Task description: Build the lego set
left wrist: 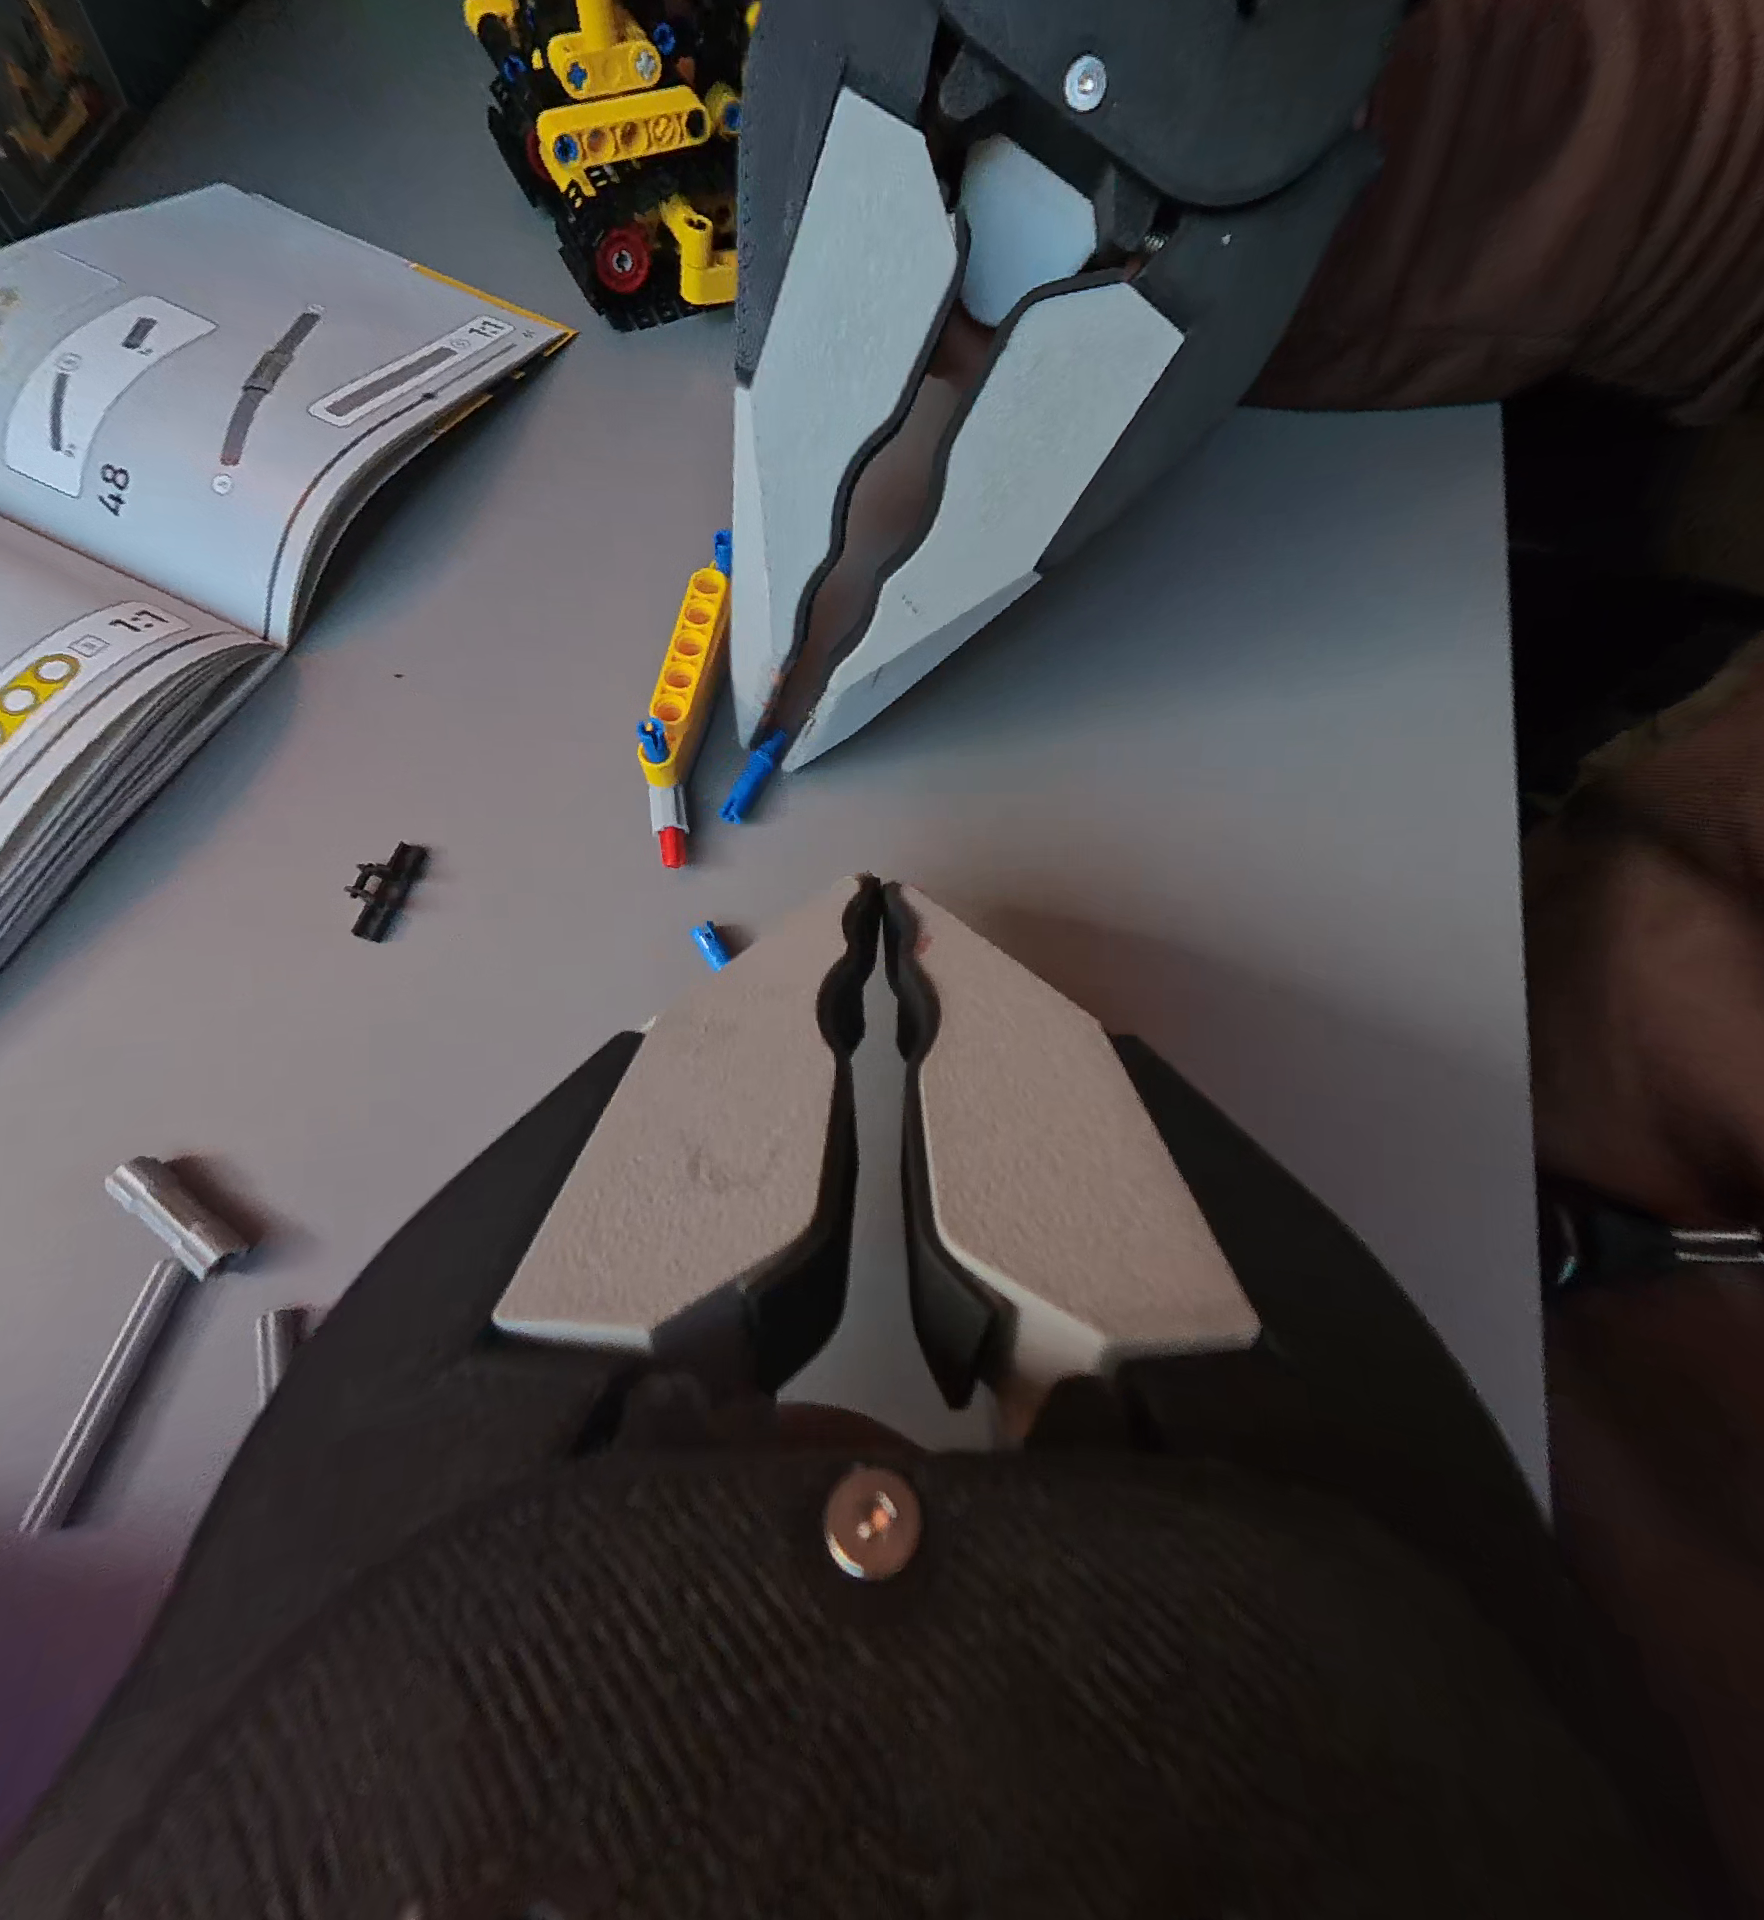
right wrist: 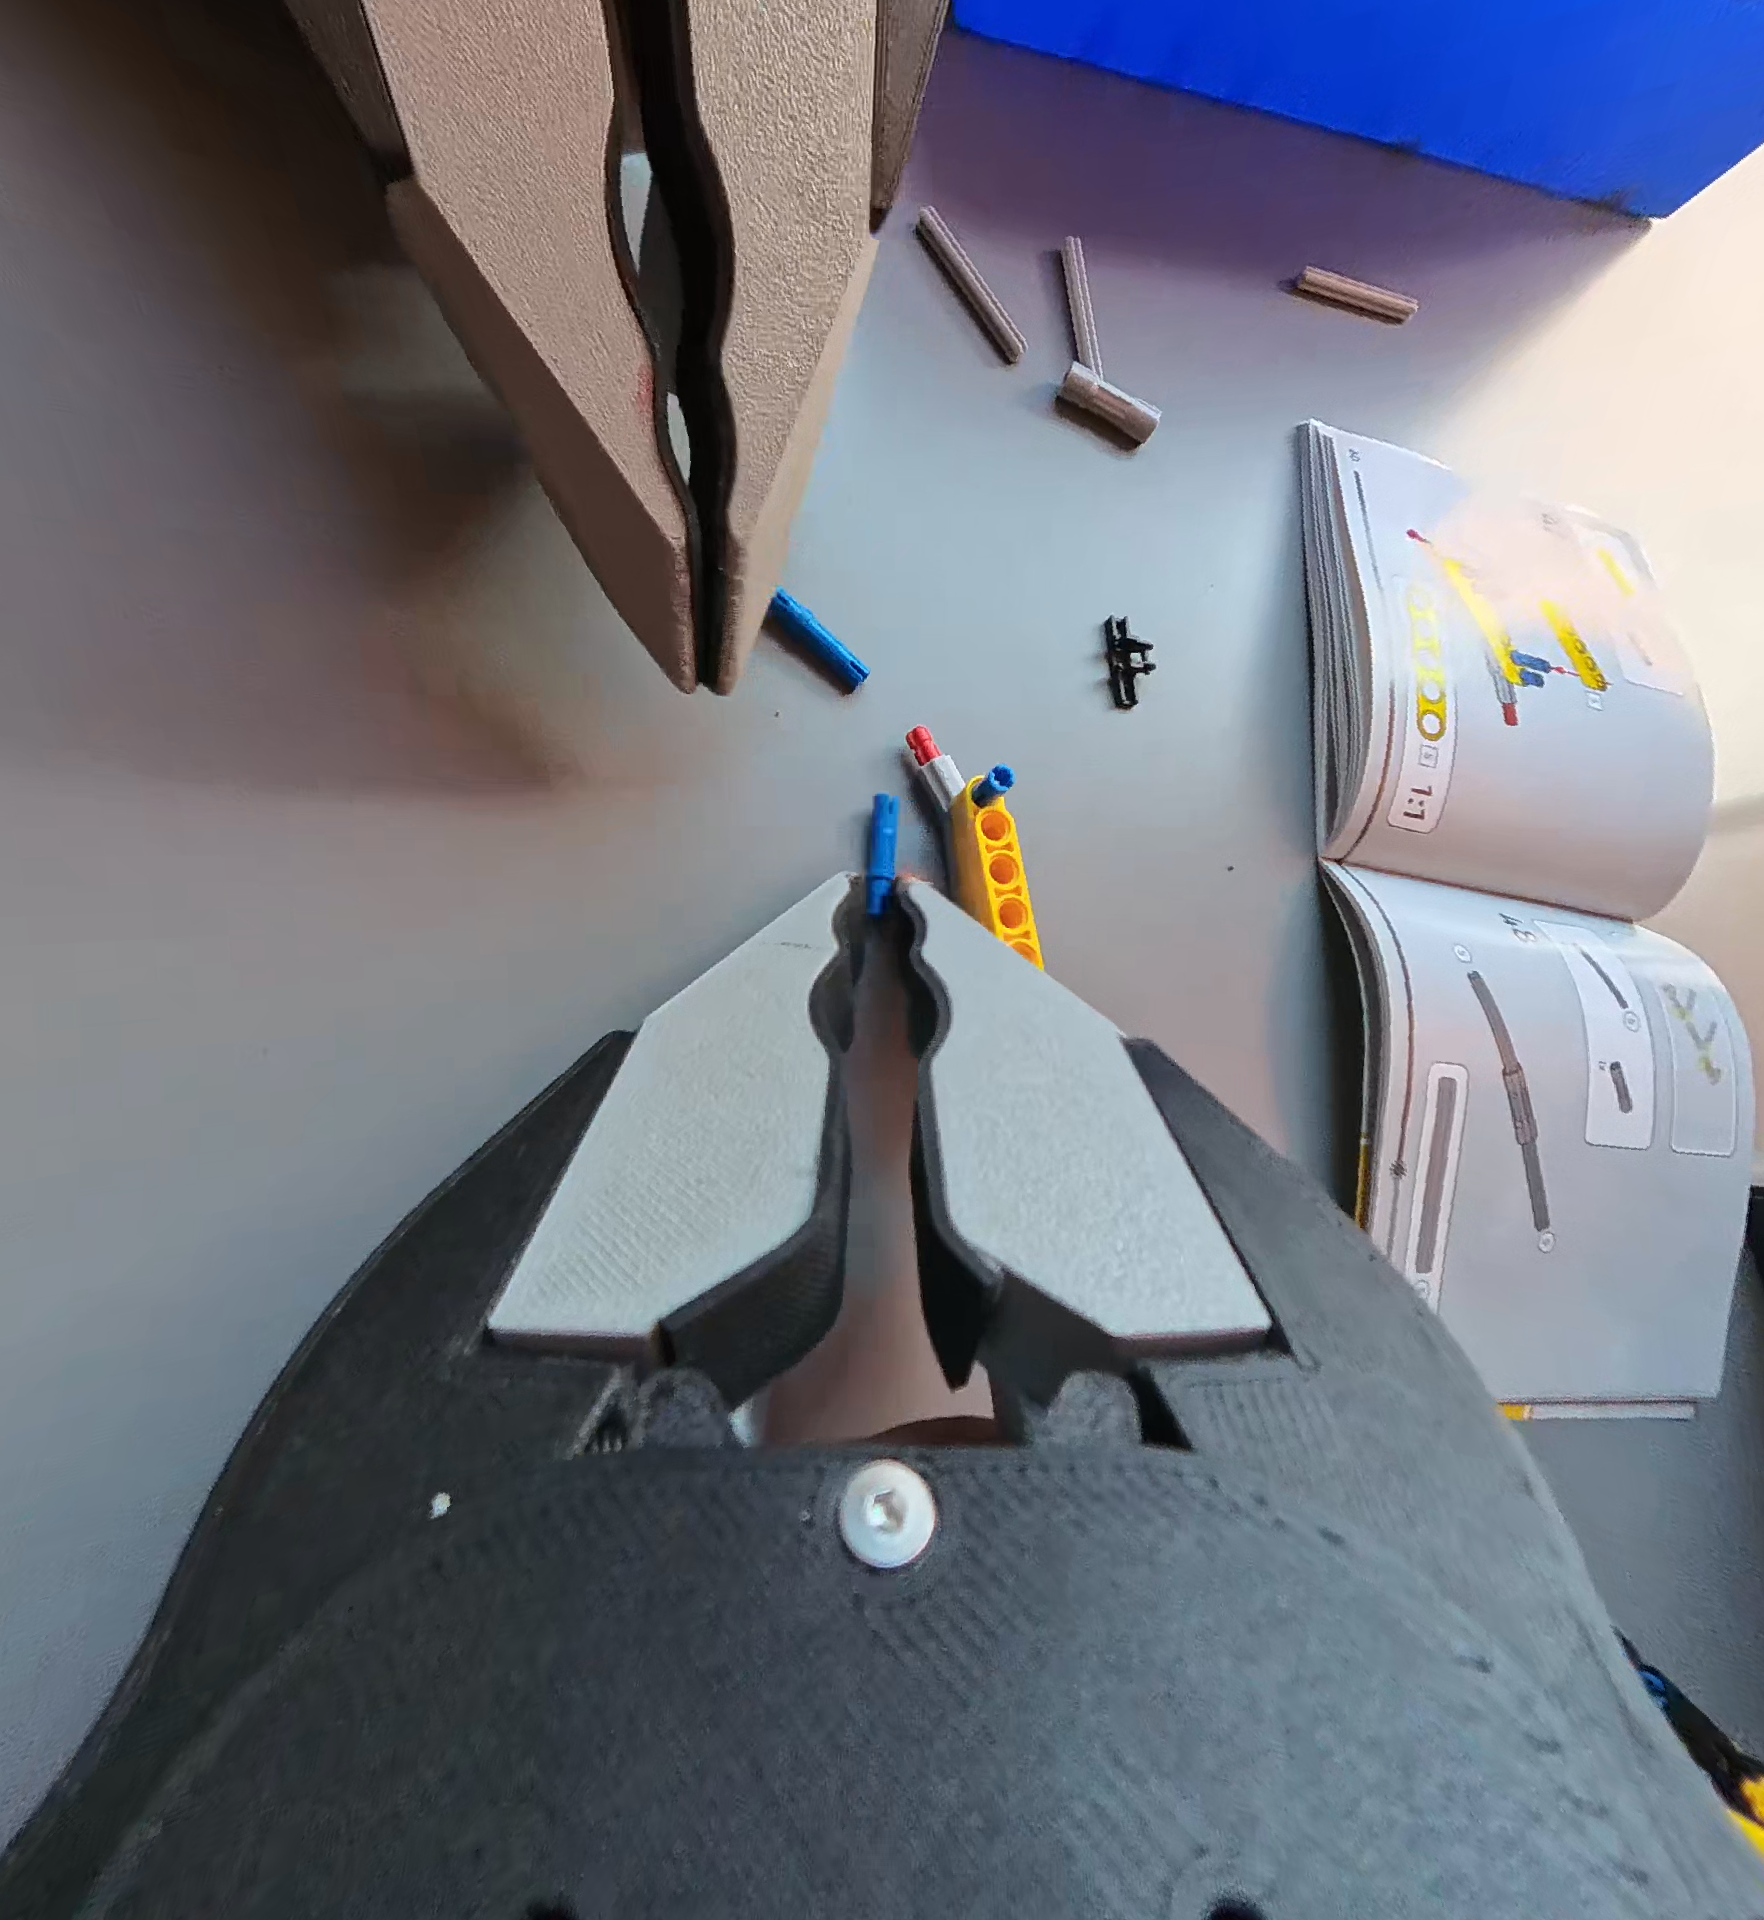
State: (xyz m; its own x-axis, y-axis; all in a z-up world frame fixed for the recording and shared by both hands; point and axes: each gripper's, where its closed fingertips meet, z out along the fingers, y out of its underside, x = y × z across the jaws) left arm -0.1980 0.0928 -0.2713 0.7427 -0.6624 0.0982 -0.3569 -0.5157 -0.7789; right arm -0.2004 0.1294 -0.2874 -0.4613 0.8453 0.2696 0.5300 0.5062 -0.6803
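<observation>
On the smooth grey table (left wrist: pixel 1221 727), the right gripper (right wrist: pixel 883 883) was seen clamped on a slim blue pin (right wrist: pixel 881 847), whose ribbed plastic shaft stuck out beyond the wavy black-edged tips. Its flat grey pads (right wrist: pixel 712 1132) showed a fine printed grain, set in a ridged black body. Just beside those tips lay a yellow beam (right wrist: pixel 1003 873) pierced by round holes, with a blue peg at its near end and a grey-and-red axle piece (right wrist: pixel 928 756) protruding from it.

The left gripper (left wrist: pixel 876 894) was held with its jaws closed together and nothing between them; a second blue pin (right wrist: pixel 818 639) lay loose on the table just beside its tips. A small black clip-like part (left wrist: pixel 387 890) rested apart from the beam. Three grey ridged axles (right wrist: pixel 969 283) were scattered farther off, one fitted into a short cylindrical connector (left wrist: pixel 177 1216).

An open instruction booklet (left wrist: pixel 182 436), its glossy pages curled upward, lay at the table's side. The partly built model (left wrist: pixel 629 156), blocky in yellow and black with a red hub, stood at the far edge in the left wrist view. A dark box (left wrist: pixel 16 104) sat in the corner beyond it.
</observation>
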